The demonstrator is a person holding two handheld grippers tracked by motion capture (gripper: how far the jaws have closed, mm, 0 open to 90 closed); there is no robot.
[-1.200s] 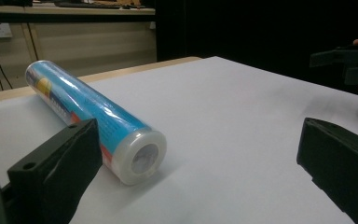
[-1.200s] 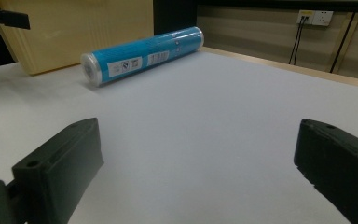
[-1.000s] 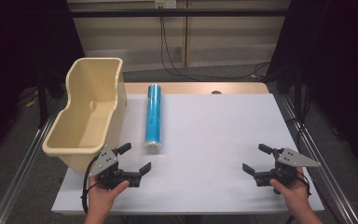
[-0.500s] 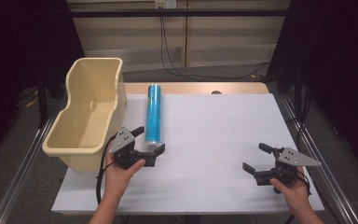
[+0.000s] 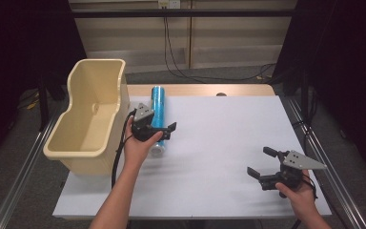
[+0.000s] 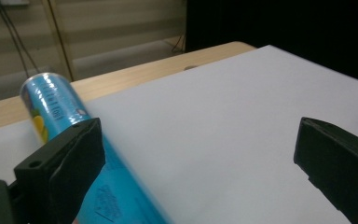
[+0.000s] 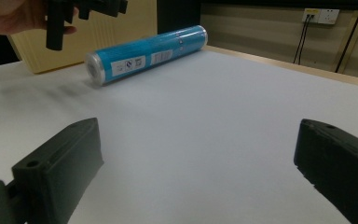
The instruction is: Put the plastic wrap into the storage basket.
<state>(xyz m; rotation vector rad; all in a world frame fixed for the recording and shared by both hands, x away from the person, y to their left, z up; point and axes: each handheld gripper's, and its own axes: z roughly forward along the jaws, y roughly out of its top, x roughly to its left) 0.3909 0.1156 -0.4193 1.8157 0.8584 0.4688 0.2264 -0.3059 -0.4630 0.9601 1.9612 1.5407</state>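
- progress looks early: the blue tube (image 5: 158,114) lies flat on the white desk (image 5: 228,143), not yet gripped or lifted.
- left hand-held gripper (image 5: 158,132) hovers over the tube's near end with jaws spread wide; in the left gripper view the tube (image 6: 70,140) sits by one jaw rather than squarely between both.
- what is left, judging by the layout: centre on the tube, close, lift, likely carry to the beige bin (image 5: 91,114) just beyond the gripper's outer side.
- right hand-held gripper (image 5: 267,167) rests well apart, jaws spread, holding nothing.
- room: bare desk lies between the two grippers; the bin wall stands close beside the tube, leaving that side tight.
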